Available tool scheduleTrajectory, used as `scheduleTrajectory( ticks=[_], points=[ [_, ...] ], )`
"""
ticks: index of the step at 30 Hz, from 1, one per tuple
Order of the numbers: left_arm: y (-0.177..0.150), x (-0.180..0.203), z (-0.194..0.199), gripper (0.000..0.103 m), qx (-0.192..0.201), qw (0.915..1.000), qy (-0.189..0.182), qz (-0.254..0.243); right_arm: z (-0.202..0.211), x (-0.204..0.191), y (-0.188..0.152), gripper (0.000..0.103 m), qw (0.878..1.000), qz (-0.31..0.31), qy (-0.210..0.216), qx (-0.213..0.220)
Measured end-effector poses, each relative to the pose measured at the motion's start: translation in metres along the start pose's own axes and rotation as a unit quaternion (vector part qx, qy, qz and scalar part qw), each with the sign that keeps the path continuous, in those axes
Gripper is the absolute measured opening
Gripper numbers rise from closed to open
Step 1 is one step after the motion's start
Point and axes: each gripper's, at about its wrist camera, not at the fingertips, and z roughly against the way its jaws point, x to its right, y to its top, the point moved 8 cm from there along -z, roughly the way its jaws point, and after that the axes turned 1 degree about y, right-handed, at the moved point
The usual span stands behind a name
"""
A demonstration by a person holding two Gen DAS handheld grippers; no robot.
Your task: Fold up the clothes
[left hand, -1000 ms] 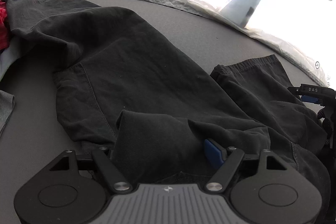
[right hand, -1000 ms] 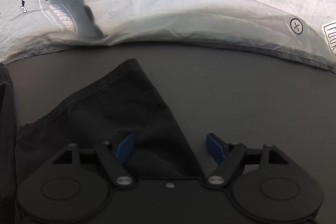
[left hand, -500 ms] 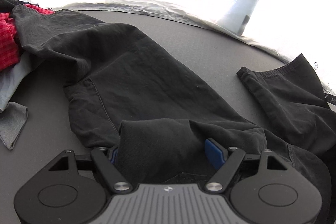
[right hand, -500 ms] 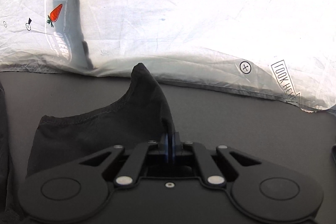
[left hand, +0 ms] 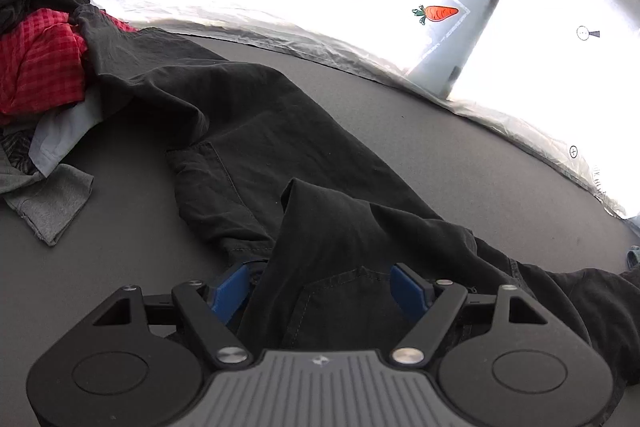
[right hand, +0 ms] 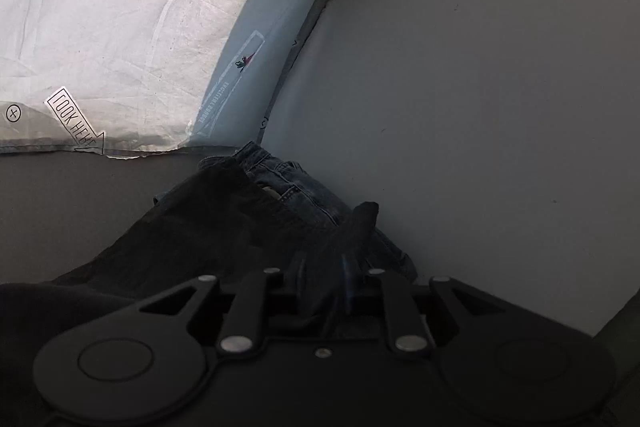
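Black trousers half folded, more clothes waiting.

I had the black trousers (left hand: 256,131) spread on the grey table (left hand: 120,259), not yet folded neatly. My left gripper (left hand: 320,291) pointed steeply down, its blue pads spread wide with a thick fold of trousers between them. My right gripper (right hand: 324,287) pointed lower and flatter, its jaws opening around a black corner. The pile of clothes (left hand: 40,67) and jeans (right hand: 296,187) were still to do.

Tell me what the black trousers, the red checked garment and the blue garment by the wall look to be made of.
Black trousers: matte woven cloth, likely cotton, showing fine creases and stitched seams. Red checked garment: soft woven fabric, perhaps flannel, with a woven check. Blue garment: denim, judging by faded blue and contrast stitching.
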Motion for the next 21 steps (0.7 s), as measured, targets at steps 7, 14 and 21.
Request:
scheduleTrajectory(
  ticks=[7,14,21],
  points=[
    [-0.025,-0.014,0.010,0.078,-0.007,0.9999,-0.002,0.013,0.059,-0.094,-0.041,0.039,0.986,-0.016,0.164,-0.027],
    [-0.014,-0.031,0.013,0.078,0.012,0.9989,0.004,0.045,0.147,-0.238,-0.013,0.043,0.928,0.017,0.371,-0.008],
    [-0.004,-0.056,-0.001,0.078,0.008,0.9958,0.017,0.090,0.221,-0.366,0.010,0.044,0.866,0.097,0.490,0.009]
  ],
)
